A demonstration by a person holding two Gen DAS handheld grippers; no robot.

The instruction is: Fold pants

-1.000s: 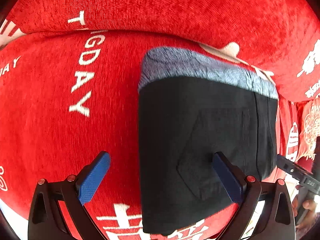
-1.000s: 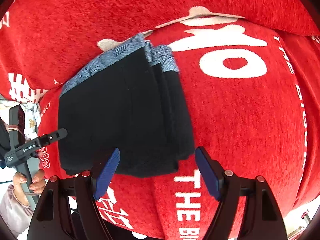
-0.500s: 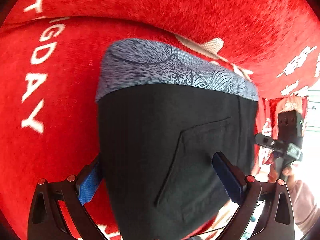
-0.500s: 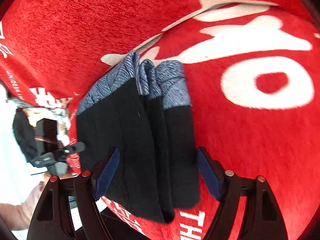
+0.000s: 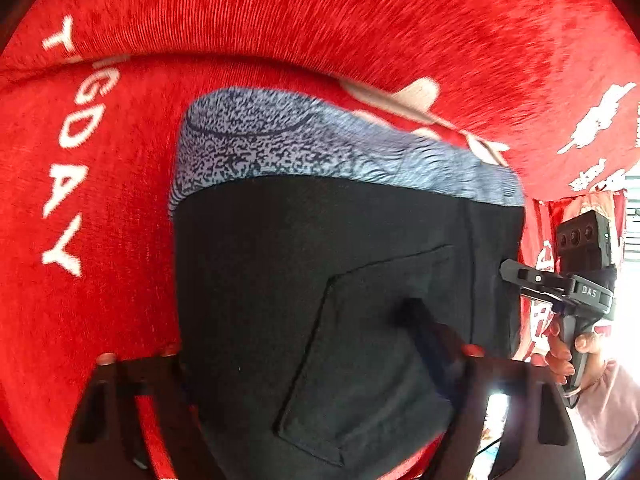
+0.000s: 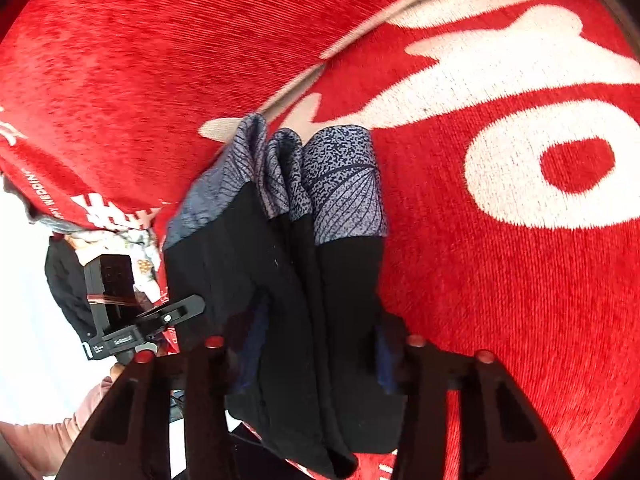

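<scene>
The folded black pants (image 5: 352,280), grey patterned waistband away from both tongs, lie on the red cushion (image 5: 100,300). Each tong straddles one near corner of the stack, probably to lift it as one bundle. The left gripper (image 5: 304,356) and right gripper (image 6: 316,344) are closing with cloth between the jaws, though whether the dark, blurred pads already press is unclear. The sofa's red backrest (image 6: 160,60) rises just beyond the waistband, leaving little room forward.
</scene>
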